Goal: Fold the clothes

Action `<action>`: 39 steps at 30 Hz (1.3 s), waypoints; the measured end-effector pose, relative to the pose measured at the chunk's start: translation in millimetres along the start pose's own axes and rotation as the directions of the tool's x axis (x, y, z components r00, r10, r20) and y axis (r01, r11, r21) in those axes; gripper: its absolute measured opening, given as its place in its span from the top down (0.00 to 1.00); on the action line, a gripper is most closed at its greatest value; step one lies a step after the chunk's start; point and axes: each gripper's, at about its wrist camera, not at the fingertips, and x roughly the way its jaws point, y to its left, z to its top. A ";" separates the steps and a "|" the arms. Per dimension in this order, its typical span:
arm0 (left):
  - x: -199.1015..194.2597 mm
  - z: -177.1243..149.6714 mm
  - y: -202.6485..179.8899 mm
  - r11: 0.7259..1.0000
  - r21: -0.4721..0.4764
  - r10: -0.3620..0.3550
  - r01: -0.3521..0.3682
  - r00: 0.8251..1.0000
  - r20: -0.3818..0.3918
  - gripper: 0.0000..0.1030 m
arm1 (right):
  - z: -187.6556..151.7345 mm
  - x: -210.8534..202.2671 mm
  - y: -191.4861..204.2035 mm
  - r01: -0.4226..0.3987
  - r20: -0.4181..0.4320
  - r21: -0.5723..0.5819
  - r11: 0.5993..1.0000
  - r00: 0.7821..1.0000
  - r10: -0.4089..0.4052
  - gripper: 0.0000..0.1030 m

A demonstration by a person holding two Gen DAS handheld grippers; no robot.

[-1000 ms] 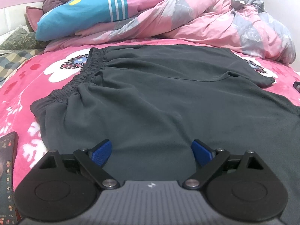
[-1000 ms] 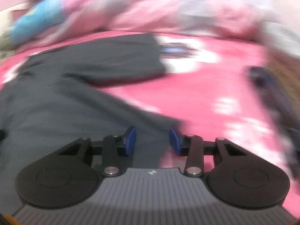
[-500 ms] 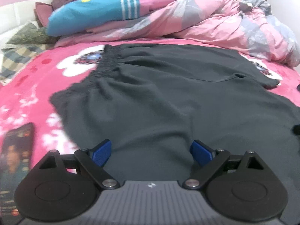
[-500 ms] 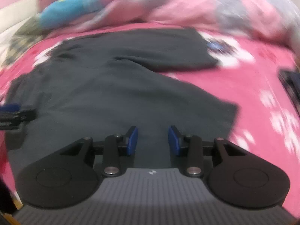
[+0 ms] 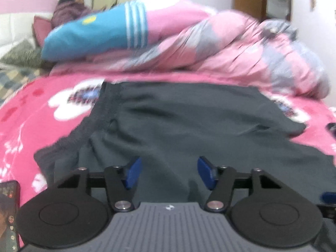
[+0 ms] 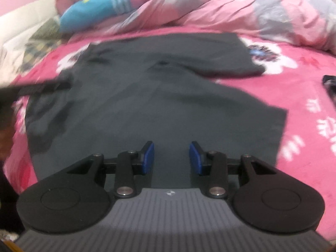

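Now left gripper (image 5: 168, 171) jaws narrower but still apart; right gripper (image 6: 171, 157) jaws wider, over dark shorts (image 6: 157, 105).

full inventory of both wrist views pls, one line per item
shorts: 1, dark grey, spread flat mid-bed
bedspread: 1, pink with white flowers, under shorts
duvet: 1, pink and grey, heaped at far edge
pillow: 1, blue and pink, white stripes, far left
phone: 1, screen lit, bed's near left
person: 1, far left, behind pillow
left gripper: fingers open, over shorts
right gripper: fingers open, over shorts
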 end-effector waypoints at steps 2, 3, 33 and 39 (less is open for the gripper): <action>0.8 -1.5 9.3 0.999 -0.033 0.004 -0.004 1.000 -0.001 0.50 | -2.1 -1.0 -0.1 -0.001 0.008 -0.008 1.000 1.000 0.001 0.63; -0.9 -5.5 18.6 0.998 -0.064 0.009 -0.010 1.000 -0.006 0.50 | -2.1 -1.1 -2.2 -0.007 0.007 -0.001 1.000 1.000 0.007 0.63; -22.7 -22.0 34.5 0.988 -0.081 0.127 -0.128 0.992 -0.028 0.49 | -33.1 -66.5 28.9 -0.083 -0.012 -0.163 0.983 0.997 0.082 0.62; -23.7 -22.1 34.6 0.989 -0.079 0.126 -0.128 0.992 -0.032 0.49 | -42.9 -54.2 48.4 -0.141 -0.084 -0.252 0.957 0.989 0.124 0.62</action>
